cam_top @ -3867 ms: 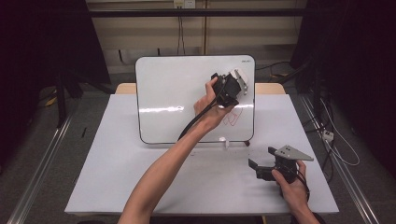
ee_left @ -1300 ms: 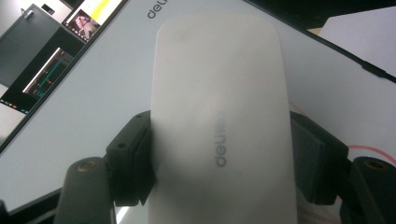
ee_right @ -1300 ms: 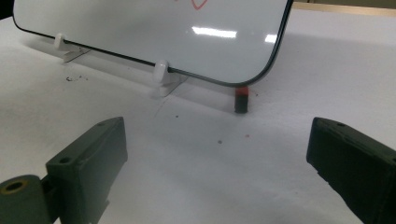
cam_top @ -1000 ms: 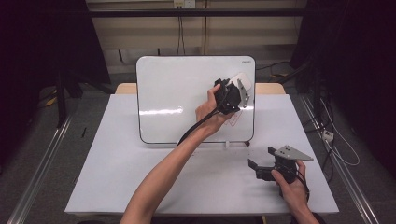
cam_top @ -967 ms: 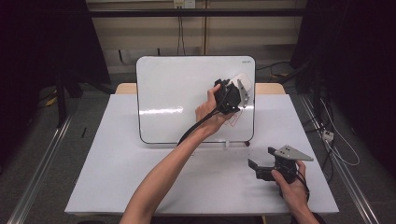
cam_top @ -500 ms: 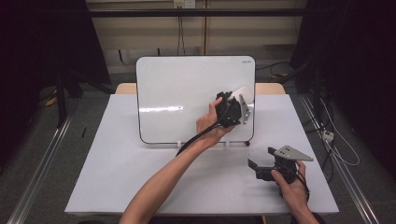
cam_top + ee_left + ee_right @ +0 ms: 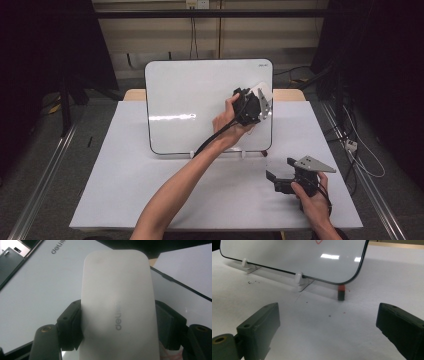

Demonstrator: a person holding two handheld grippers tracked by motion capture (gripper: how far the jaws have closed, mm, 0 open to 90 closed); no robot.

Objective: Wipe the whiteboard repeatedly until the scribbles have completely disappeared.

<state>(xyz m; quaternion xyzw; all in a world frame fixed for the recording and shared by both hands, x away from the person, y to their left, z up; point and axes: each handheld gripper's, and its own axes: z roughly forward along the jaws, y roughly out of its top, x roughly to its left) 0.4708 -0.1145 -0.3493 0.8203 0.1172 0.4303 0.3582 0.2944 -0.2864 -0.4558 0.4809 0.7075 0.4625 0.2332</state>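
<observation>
L gripper (image 7: 252,106) up against the whiteboard (image 7: 200,107), right-hand part of the board face. Fingers (image 7: 71,325) clamped on a white eraser (image 7: 120,305), one pad on each long side; grey "deli" print on its back. Eraser shows in the high view as the white block (image 7: 261,94) at the gripper tip, on or just off the board; contact can't be confirmed from the frames.

Whiteboard stands tilted back on the white surface (image 7: 125,185), propped on small white clip feet (image 7: 298,277). Board face mostly blank; bit of red marking (image 7: 319,241) at the top edge of the right gripper view, near the board's lower right part.

R gripper (image 7: 281,181) low on the surface, front right, well apart from the board. Fingers (image 7: 262,322) wide apart, nothing between them. Hand wrapped round the body, grey three-cornered plate on top.

Small red/black cap-like piece (image 7: 341,293) stands on the surface just beside the board's lower right corner. No containers in the scene; a few dark specks on the surface near the feet.
</observation>
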